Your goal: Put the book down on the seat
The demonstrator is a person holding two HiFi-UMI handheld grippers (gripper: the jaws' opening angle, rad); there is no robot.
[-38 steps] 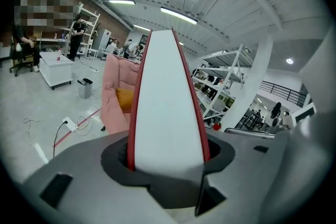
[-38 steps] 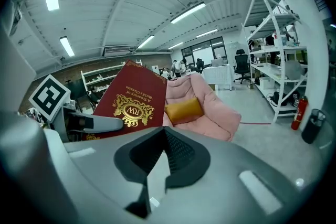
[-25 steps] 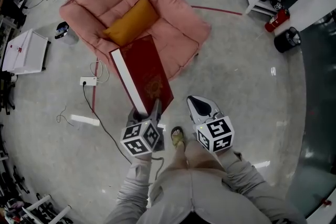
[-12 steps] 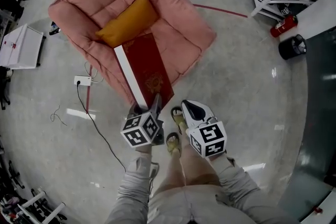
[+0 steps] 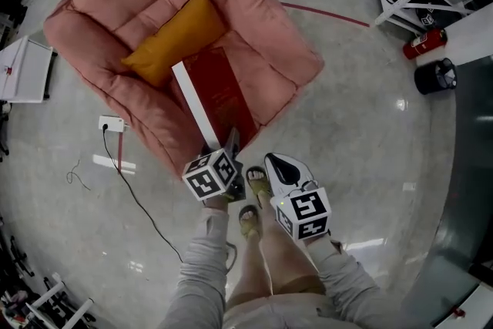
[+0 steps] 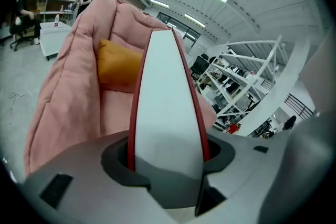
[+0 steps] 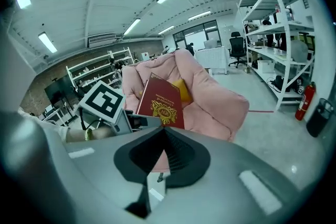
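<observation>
Left gripper (image 5: 225, 152): its fingers (image 6: 118, 165) stand apart and clamp the near end of the book (image 5: 222, 92). In the left gripper view the white page edge and the red covers fill the gap between them.

Book: red cover with a gold emblem, cover face up and page edge toward the left of the head view. It slopes away from the left gripper, over the front edge of the pink armchair (image 5: 262, 27) and above its seat. The far end lies just beside the orange cushion (image 5: 173, 38) that rests at the back of the seat. Contact between book and seat cannot be confirmed from any view.

Right gripper (image 5: 277, 162): its fingers (image 7: 184, 160) are closed together with nothing between them. It hangs just right of the left gripper, above the concrete floor (image 5: 362, 135) and clear of the armchair.

A white socket block (image 5: 112, 123) with a black cable lies on the floor left of the armchair
</observation>
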